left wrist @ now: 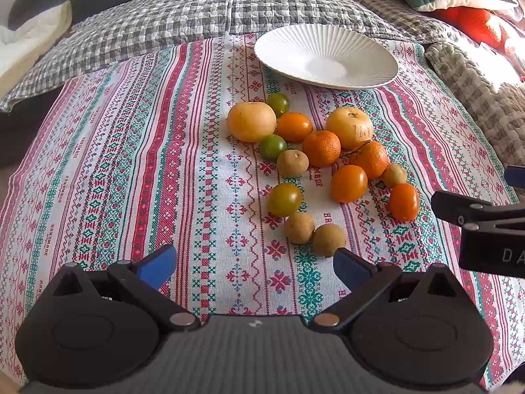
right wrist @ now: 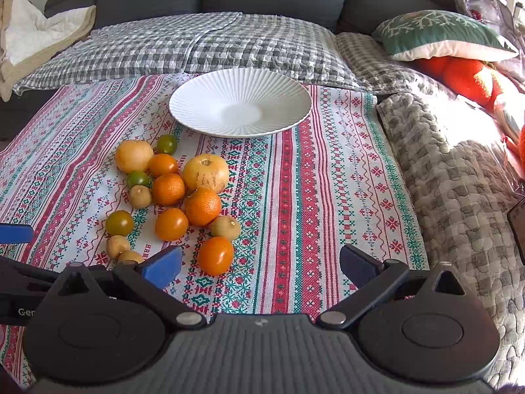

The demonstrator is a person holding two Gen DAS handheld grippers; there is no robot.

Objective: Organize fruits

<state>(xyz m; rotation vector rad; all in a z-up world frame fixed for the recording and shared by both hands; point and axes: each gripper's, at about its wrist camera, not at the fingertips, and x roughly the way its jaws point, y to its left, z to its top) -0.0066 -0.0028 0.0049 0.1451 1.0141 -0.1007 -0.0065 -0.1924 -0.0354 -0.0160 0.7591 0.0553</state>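
1. We see the fruits lying in one loose cluster on the patterned tablecloth, just in front of the white ribbed plate, which holds nothing.
2. Our left gripper has its jaws spread and holds nothing; it hangs just before the two nearest brown longans. Our right gripper is also spread and holds nothing, near an orange tomato.
3. We judge the tomatoes, orange and green, smooth, slippery and easy to bruise, so we would take them across the middle with light pressure.
4. The mandarins look soft but rough, so they should grip well. The two big yellow fruits look heavier and may need nearly the whole opening.
5. The longans are small, light and can roll away.
6. The cloth carries small woven words, too small to read. On the other tool we read only "DA" and "Gen".
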